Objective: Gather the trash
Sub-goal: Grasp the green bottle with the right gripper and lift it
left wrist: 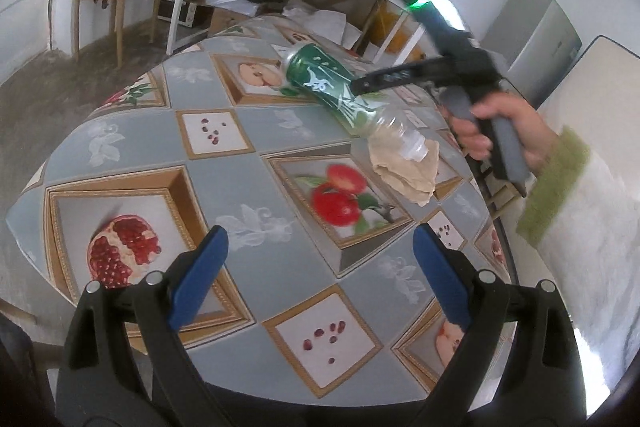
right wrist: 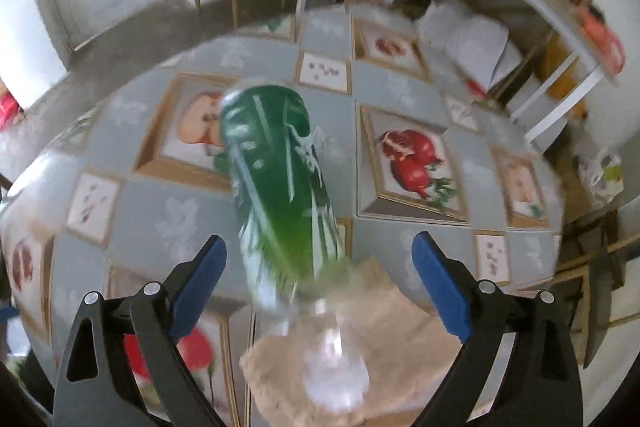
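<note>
Left wrist view: While the left tongs [left wrist: 320, 259] are hanging released over the near part of the surface [left wrist: 168, 131], with nothing between their blue pads, the green-labelled bottle [left wrist: 340, 95] is lying on its side well ahead of them, toward the far right.
Bottle axis, left wrist view: it is running diagonally, base pointing far-left, clear neck pointing near-right and resting on a crumpled brown paper [left wrist: 408, 167].
Right tongs, left wrist view: the right tongs [left wrist: 360, 85] are reaching in from the right and sitting at the bottle's label; whether they are touching it I cannot tell (motion blur).
Right wrist view: the right tongs [right wrist: 320, 259] are standing spread wide, gripping nothing, and the bottle is lying straight ahead between the two pads, its neck nearest the camera and its base pointing away.
Key relation: the bottle's long axis is running along the fingers rather than across them, so a squeeze would probably be closing on its sides (a workable grip, in my judgement).
Nearer hand: the right one, clearly.
</note>
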### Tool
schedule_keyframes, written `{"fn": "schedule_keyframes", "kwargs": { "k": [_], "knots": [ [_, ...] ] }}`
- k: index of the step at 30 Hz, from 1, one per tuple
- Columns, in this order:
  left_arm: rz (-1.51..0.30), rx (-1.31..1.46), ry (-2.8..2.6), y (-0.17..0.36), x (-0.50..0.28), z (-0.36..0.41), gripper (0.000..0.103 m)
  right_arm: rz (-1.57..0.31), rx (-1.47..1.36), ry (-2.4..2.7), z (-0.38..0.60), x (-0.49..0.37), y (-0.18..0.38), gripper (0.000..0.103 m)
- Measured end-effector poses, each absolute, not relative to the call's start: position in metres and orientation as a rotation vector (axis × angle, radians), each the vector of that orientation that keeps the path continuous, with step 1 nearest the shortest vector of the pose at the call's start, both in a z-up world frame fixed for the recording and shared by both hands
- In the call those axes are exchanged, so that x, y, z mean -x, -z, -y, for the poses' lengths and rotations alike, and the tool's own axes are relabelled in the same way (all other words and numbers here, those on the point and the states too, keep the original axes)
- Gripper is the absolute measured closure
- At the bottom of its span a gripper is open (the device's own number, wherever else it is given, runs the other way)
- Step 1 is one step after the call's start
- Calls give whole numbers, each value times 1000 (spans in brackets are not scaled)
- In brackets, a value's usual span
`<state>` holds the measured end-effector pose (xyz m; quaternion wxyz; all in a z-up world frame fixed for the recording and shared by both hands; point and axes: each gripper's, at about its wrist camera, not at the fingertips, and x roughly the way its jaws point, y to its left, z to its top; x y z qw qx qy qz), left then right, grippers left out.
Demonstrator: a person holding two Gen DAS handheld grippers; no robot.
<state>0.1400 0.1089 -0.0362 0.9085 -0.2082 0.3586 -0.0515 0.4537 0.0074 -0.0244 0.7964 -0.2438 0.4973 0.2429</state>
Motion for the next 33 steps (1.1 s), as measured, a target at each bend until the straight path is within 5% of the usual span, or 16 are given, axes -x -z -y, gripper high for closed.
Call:
{"fn": "schedule_keyframes", "kwargs": {
  "k": [4,7,33],
  "knots": [
    [-733,446,115,38,-138,-114,14,-1141,512,-524,-15,-460,35,23],
    [-734,453,121,39,-137,-115,14,-1164,516,-515,-20,-458,34,46],
    [-720,520,136,40,-105,-138,14,-1397,224,-603,2,-339,13,50]
  ]
}}
